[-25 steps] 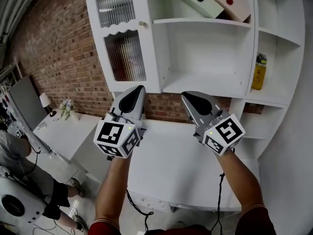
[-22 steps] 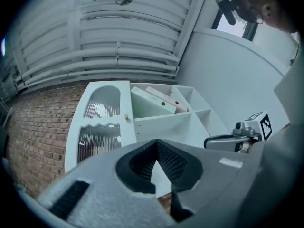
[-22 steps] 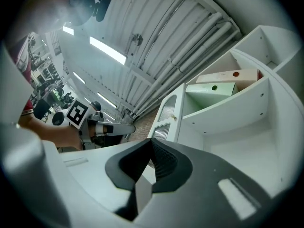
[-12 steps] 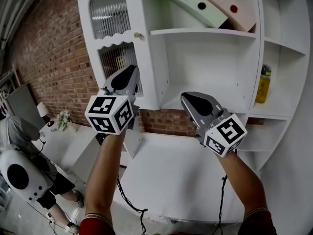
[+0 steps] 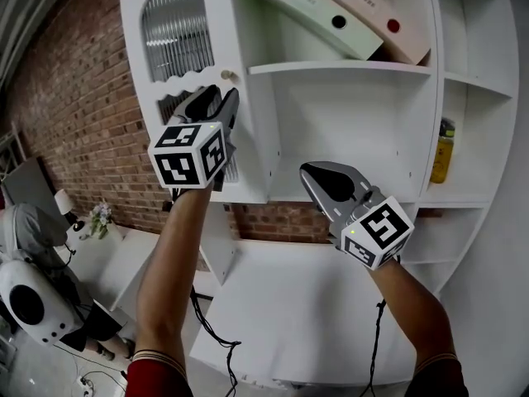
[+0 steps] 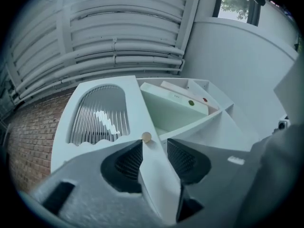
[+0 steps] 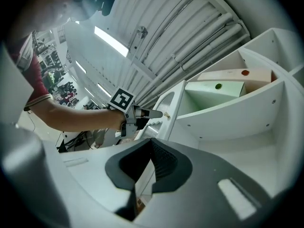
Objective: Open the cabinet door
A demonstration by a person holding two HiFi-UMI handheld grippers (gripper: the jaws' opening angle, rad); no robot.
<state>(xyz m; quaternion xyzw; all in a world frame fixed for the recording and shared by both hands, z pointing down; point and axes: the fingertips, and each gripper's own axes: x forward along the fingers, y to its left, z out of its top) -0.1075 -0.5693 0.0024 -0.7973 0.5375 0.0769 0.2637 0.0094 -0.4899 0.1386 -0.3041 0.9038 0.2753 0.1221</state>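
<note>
The white cabinet door [image 5: 178, 73] has ribbed glass panes and a small round knob [image 5: 229, 76] on its right stile. It stands shut against the shelf unit. My left gripper [image 5: 218, 99] is raised in front of the door, just below the knob. Its jaws are opening. In the left gripper view the knob [image 6: 147, 137] sits just beyond the fingertips [image 6: 135, 151], with the door's stile showing through the gap and nothing held. My right gripper [image 5: 318, 179] hangs lower, in front of the open shelves, shut and empty.
The open shelves [image 5: 347, 69] hold slanted green and pink boxes [image 5: 302, 11] on top and a yellow bottle [image 5: 439, 151] at the right. A white table [image 5: 306, 304] lies below. A brick wall [image 5: 74, 114] and a person [image 5: 29, 230] are at the left.
My left gripper has risen from above the table to the door, just under the knob, and its jaws have gone from shut to open. The right gripper has hardly shifted.
</note>
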